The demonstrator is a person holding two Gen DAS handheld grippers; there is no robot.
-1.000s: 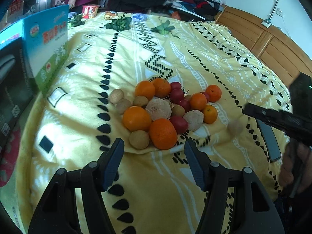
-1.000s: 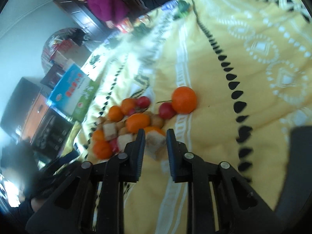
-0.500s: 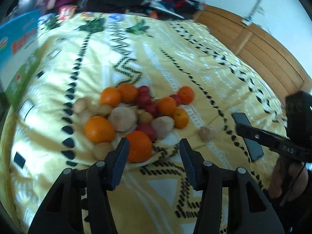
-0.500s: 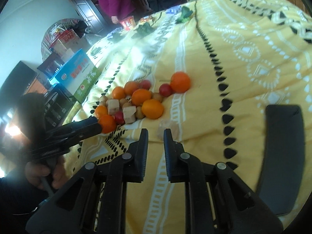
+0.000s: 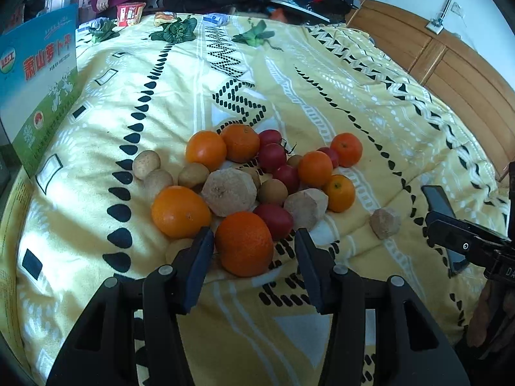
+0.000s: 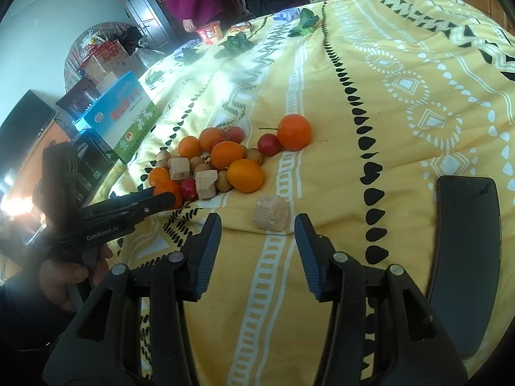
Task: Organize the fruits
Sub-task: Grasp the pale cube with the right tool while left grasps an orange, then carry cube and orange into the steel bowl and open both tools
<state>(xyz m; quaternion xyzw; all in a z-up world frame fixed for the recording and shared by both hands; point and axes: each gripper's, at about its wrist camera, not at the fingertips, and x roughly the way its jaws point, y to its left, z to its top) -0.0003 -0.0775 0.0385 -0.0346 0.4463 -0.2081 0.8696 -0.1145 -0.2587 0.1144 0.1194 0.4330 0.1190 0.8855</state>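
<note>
The right gripper (image 6: 257, 234), shut a second ago around a pale peeled chunk (image 6: 270, 213), is opening its jaws; the chunk now lies free on the yellow bedspread (image 6: 402, 148), just ahead of the fingertips and apart from the fruit pile (image 5: 257, 180). The left gripper (image 5: 254, 247) has narrowed and moved in on the pile, so the nearest orange (image 5: 244, 247) now sits between its fingertips, untouched.

You get bright daylight across the bedspread (image 5: 322, 74), with soft shadows falling left of the fruit pile (image 5: 251, 186). Fisheye bending curves the edges and darkens the corners. Glare flares at the right view's far left.
</note>
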